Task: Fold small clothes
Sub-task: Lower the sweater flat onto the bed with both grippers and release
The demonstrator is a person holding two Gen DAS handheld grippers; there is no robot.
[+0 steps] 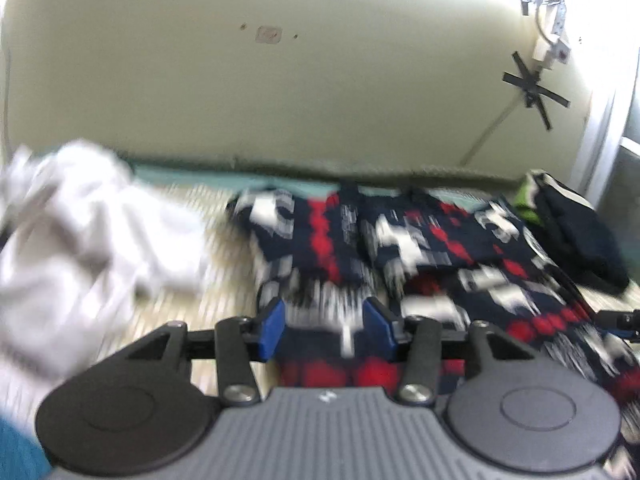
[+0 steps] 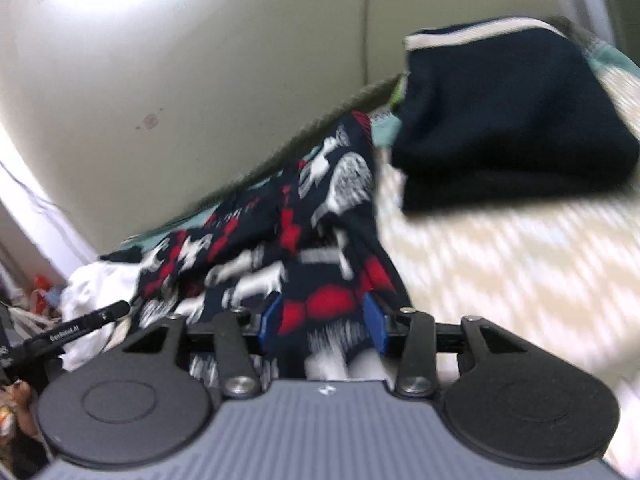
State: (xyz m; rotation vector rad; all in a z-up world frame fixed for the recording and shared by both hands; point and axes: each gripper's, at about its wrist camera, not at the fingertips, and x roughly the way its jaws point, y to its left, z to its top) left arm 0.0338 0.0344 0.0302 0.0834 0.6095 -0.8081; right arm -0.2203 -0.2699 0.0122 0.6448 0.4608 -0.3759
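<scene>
Though blurred, patterned garment [image 1: 400, 240] between tongs [image 1: 325, 330]

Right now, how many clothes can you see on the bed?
3: white garment crumpled at left, patterned navy-red garment in the middle between both grippers, dark navy garment folded at right. More may be hidden.

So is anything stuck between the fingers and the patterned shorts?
No. The patterned shorts already lie between the blue fingers of the left gripper and of the right gripper.
</scene>
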